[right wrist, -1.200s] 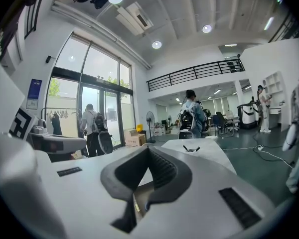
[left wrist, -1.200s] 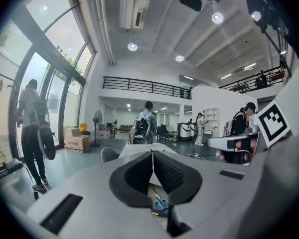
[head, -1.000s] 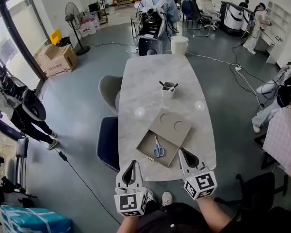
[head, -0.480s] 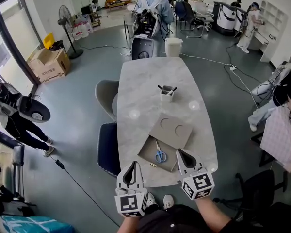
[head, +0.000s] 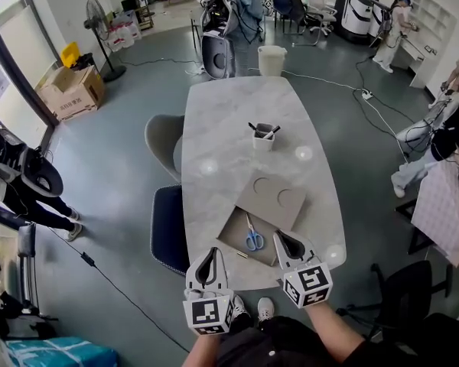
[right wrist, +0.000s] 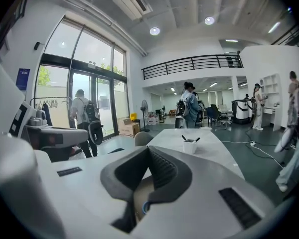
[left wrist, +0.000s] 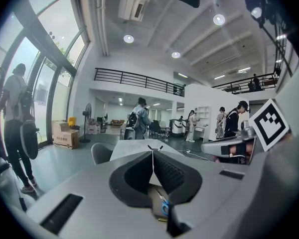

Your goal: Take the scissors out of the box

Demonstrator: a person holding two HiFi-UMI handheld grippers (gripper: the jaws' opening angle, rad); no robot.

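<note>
Head view shows both claws have come down closer to the box (head: 231, 232). The left gripper (head: 211, 252) and right gripper (head: 278, 239) are closed tight and hold nothing. The blue-handled scissors (head: 251, 236) lie in the box, at 9 o'clock from the right gripper. A grab looks next. No words can be read.

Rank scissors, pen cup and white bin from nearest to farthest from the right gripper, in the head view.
1. Scissors, in the box left of the right gripper.
2. Pen cup, mid-table.
3. White bin, on the floor past the table's far end.
</note>
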